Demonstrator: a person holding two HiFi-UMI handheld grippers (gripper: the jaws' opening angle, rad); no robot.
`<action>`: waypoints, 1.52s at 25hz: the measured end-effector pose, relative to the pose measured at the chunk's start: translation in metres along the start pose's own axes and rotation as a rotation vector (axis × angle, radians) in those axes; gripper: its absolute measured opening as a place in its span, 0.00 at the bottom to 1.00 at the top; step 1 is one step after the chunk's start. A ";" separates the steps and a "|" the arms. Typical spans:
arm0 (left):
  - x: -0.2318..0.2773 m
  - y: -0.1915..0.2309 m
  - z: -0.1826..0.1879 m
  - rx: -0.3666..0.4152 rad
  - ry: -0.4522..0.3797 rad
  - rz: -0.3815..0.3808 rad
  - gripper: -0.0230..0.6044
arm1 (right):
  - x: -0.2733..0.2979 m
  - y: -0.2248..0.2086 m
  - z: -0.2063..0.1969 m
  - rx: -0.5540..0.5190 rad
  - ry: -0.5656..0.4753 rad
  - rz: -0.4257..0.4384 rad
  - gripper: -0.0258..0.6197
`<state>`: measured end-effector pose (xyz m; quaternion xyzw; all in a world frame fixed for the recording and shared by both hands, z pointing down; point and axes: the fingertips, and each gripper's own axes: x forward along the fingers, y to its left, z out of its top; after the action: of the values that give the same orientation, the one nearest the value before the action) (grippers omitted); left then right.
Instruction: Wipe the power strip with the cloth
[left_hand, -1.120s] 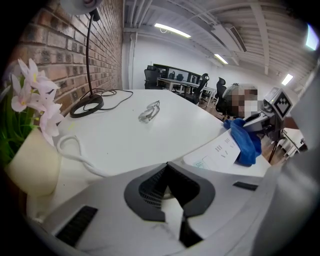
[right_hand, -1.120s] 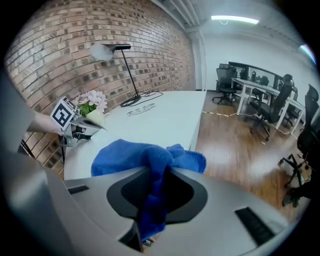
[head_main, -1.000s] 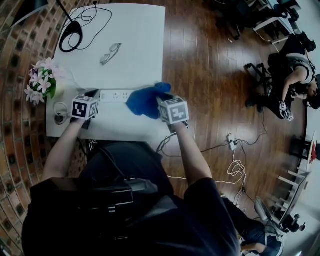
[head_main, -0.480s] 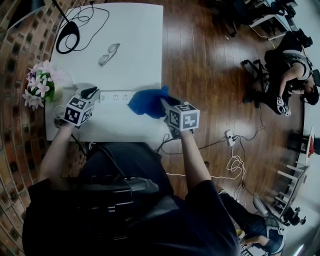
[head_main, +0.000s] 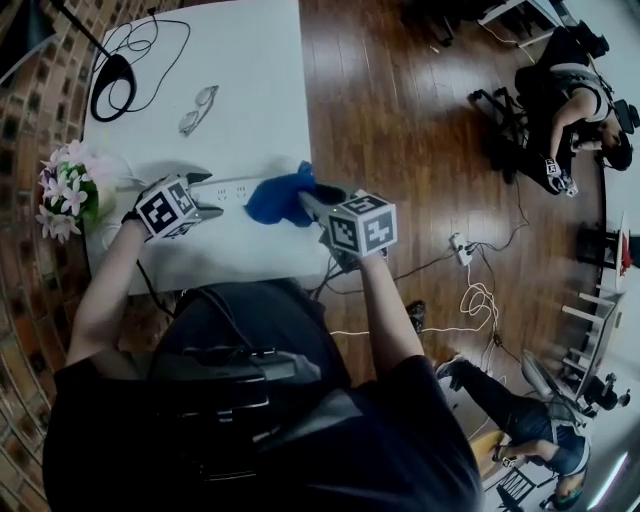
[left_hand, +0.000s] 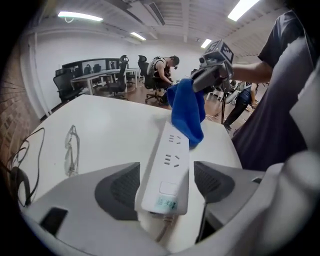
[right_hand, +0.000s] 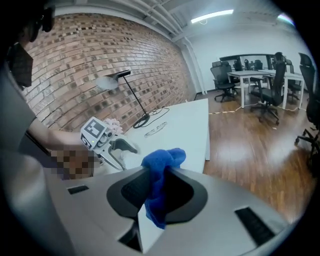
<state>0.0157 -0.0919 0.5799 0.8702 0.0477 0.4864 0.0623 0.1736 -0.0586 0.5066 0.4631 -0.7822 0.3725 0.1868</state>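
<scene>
Grey left tool (left_hand: 167, 186): the jaws are spread wide, having just been opening; the cord end of the power strip (left_hand: 169, 160) is seen between them, ungripped.
Right tool (right_hand: 157, 192): the jaws are closed on the cloth (right_hand: 161, 159), a fold of which is pinched between the pads.
Cloth: blue; it is held up by the right tool and hangs over the far end of the power strip; whether contact is made cannot be told.
Power strip: white; it is laid flat near the front edge of the tabletop (head_main: 255, 90), sockets up, between the two tools.
Tabletop: white and rectangular; brick wall is seen on its left side.
Flowers (head_main: 62, 190): pink and white; they are placed at the tabletop's left edge, near the left tool.
Glasses (head_main: 197, 108): they are laid beyond the power strip, well apart from it.
Lamp base (head_main: 110, 85): black; it is set at the far left corner, with a cable looped beside it.
Floor (head_main: 400, 100): wooden boards are seen to the right of the tabletop, with loose cables near the person's feet.
Seated person (head_main: 575, 85): seen far off among office chairs.
</scene>
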 end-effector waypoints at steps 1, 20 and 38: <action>0.004 -0.004 0.003 0.004 0.011 -0.022 0.59 | -0.002 0.004 0.001 0.009 -0.007 0.018 0.14; 0.008 0.030 0.003 0.298 0.057 0.393 0.51 | -0.006 0.002 0.050 0.013 -0.157 0.062 0.14; 0.001 0.021 0.007 0.524 0.042 0.675 0.51 | 0.099 0.057 0.006 -0.849 0.264 0.170 0.34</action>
<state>0.0222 -0.1131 0.5806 0.8133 -0.1165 0.4686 -0.3246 0.0752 -0.1042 0.5427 0.2282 -0.8704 0.0884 0.4273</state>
